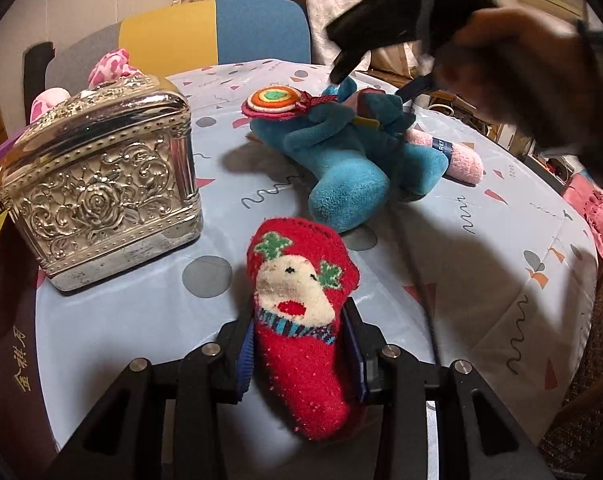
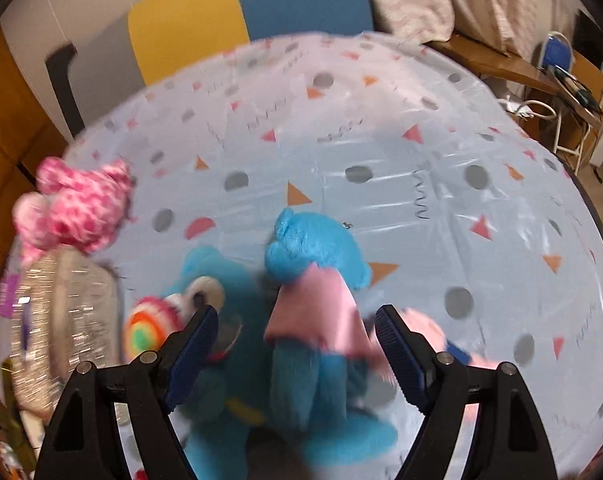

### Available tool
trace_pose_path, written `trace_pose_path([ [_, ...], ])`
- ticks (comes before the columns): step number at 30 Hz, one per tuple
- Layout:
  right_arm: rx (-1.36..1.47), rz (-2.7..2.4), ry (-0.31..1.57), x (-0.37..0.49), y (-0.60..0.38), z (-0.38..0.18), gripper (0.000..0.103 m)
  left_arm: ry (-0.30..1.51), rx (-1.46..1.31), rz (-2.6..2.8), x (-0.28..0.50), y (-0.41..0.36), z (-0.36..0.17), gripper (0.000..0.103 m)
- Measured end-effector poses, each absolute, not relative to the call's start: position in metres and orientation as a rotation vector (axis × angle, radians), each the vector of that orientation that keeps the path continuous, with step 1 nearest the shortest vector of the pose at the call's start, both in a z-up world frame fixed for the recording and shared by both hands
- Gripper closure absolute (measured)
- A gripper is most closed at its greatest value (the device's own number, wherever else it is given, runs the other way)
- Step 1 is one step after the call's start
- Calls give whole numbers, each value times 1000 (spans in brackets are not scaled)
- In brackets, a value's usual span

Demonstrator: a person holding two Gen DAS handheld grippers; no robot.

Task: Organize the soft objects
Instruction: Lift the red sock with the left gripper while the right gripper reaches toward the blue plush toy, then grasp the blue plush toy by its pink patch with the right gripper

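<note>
The red sock point(image 1: 301, 332) sits clamped in my left claw point(image 1: 301, 354), just above the tabletop point(image 1: 481, 280), right of the silver box point(image 1: 101, 188). The blue plush toy point(image 2: 317, 320) lies between my right claw's point(image 2: 297, 356) wide-apart pads; I judge I should lower squarely over its body before squeezing, avoiding the pink sock point(image 1: 461, 160) beside it

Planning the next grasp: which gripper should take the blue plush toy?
Right. The right gripper is open with the blue plush toy between its fingers, hovering just above it. The left gripper is shut on the red sock, so it is occupied and farther away.
</note>
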State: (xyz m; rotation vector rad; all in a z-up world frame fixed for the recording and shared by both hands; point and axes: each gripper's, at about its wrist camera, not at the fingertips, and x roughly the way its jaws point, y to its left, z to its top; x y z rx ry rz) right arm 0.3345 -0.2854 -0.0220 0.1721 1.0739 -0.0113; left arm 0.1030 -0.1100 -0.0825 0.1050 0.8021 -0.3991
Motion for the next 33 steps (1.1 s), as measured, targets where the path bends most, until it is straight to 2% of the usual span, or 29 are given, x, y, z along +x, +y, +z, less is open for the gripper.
trace_pose_path([
  [2, 123, -25, 1112, 350, -279, -38, 31, 800, 105, -400, 102, -110, -83, 64],
  [4, 48, -81, 1122, 357, -275, -49, 74, 796, 104, -414, 102, -110, -83, 64],
  [7, 36, -93, 1143, 358, -276, -55, 77, 796, 97, -418, 105, -109, -84, 64],
  [13, 80, -45, 998, 314, -292, 0, 78, 791, 98, -418, 103, -109, -85, 64],
  [18, 112, 36, 979, 251, -297, 24, 77, 789, 100, -416, 102, -110, -84, 64],
  [26, 177, -59, 1111, 184, -291, -21, 76, 792, 101, -411, 101, -109, -83, 64],
  [33, 224, -116, 1201, 183, -276, -66, 76, 814, 100, -414, 103, -107, -79, 68],
])
